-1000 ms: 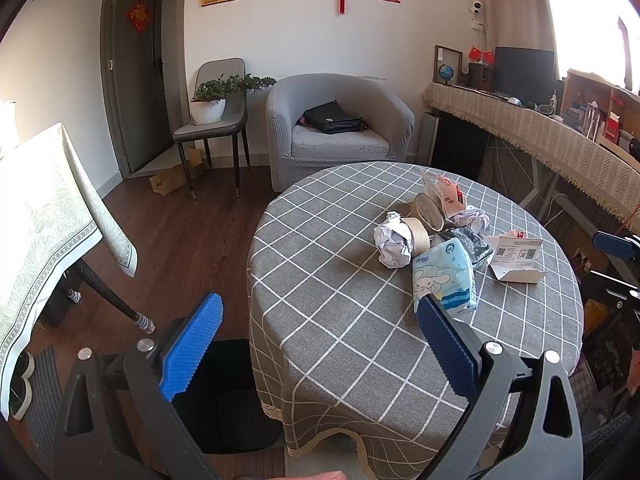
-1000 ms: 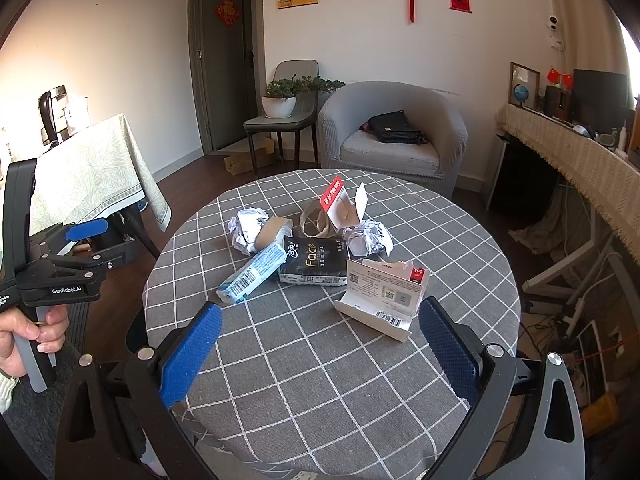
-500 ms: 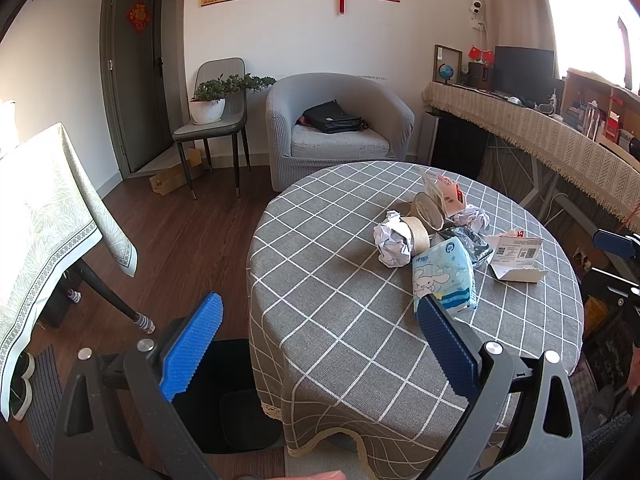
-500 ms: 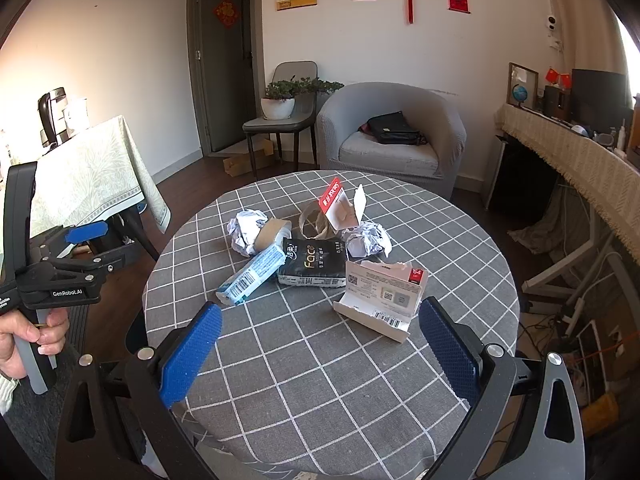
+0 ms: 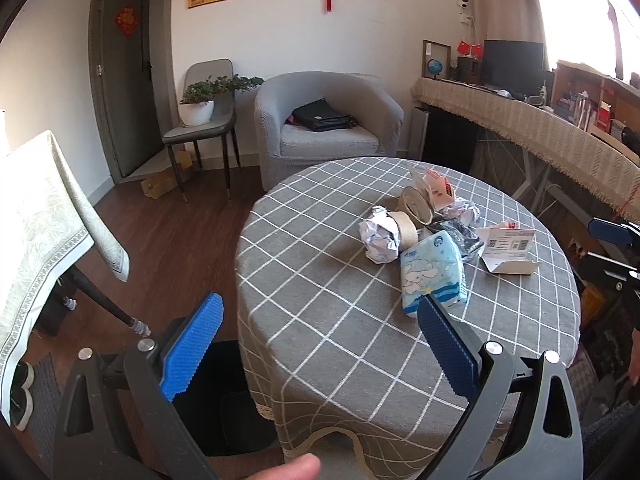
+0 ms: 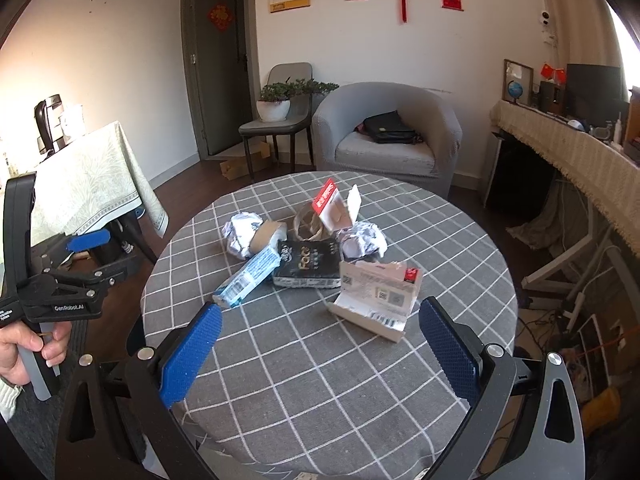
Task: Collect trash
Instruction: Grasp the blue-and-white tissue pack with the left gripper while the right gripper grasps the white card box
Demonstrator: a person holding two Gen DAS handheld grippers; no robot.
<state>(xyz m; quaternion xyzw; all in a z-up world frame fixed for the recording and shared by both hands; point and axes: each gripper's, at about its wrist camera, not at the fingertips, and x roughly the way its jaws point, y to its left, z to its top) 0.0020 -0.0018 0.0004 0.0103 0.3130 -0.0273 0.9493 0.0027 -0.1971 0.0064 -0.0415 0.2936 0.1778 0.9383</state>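
Note:
A pile of trash lies on the round grey checked table [image 6: 304, 380]: a crumpled paper ball [image 6: 240, 234], a tape roll [image 6: 268, 236], a light blue tissue pack [image 6: 250, 278], a black pack [image 6: 308, 264], a torn white box [image 6: 376, 300], another paper ball [image 6: 362, 240] and a red-topped carton [image 6: 334, 208]. My right gripper [image 6: 318, 350] is open and empty above the table's near side. My left gripper [image 5: 320, 338] is open and empty at the table's left edge; the tissue pack [image 5: 432, 268] lies just beyond its right finger.
A black bin [image 5: 224, 396] stands on the floor beside the table, under the left gripper. A second table with a pale cloth [image 5: 36, 216] is at the left. A grey armchair [image 6: 386, 136] and a chair with a plant [image 6: 280, 120] stand behind.
Almost nothing has changed; both grippers stay open and hover in the same place, with only a slight drift of the right view.

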